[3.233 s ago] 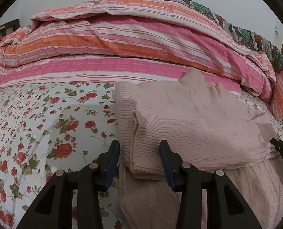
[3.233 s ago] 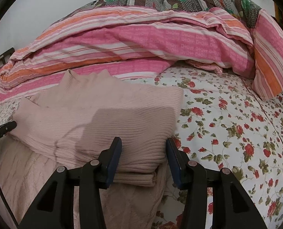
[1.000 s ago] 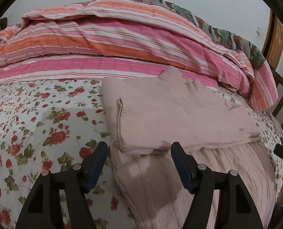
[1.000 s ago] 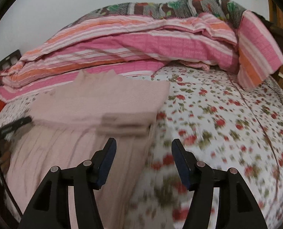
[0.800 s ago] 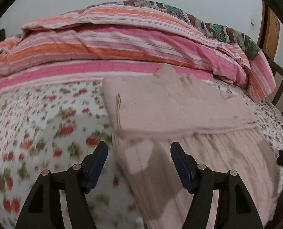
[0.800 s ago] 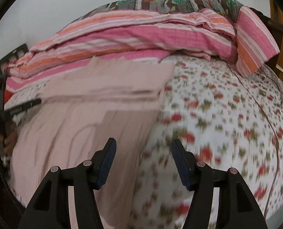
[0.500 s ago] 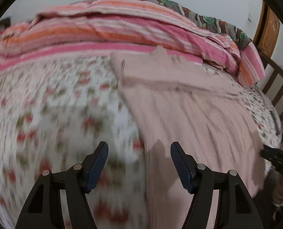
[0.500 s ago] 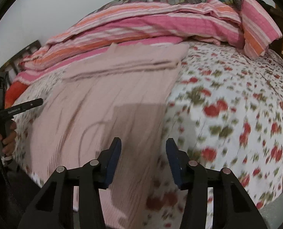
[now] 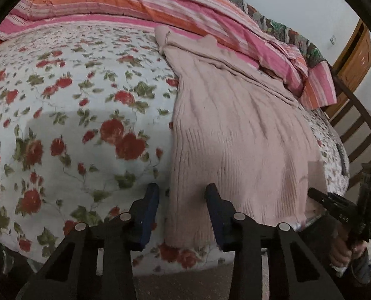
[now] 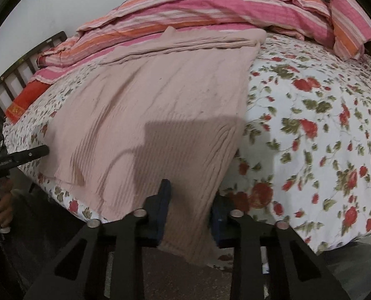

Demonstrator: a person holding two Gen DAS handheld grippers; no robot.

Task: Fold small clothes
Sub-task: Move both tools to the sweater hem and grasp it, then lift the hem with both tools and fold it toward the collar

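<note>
A pale pink knit sweater (image 9: 235, 130) (image 10: 160, 95) lies lengthwise on the floral bedsheet (image 9: 67, 115). Its top part is folded across at the far end and its hem hangs at the near bed edge. My left gripper (image 9: 181, 192) is at the hem's left corner with its jaws closing. The sweater's edge lies between them, and the left pad is still apart from the cloth. At the hem's right corner, my right gripper (image 10: 190, 190) has its jaws closing, and the cloth fills the gap between the pads. Each view shows the other gripper at the opposite corner.
A pink and orange striped duvet (image 9: 140, 5) (image 10: 210, 7) is heaped along the far side of the bed. A wooden rail with slats (image 9: 360, 125) stands to the right, and dark slats (image 10: 22, 75) with a red item (image 10: 27, 97) to the left. Floor (image 10: 180, 275) shows below the bed edge.
Both grippers drew back from the folded top of the sweater down to its hem at the near bed edge. Both pairs of jaws narrowed, the right more than the left.
</note>
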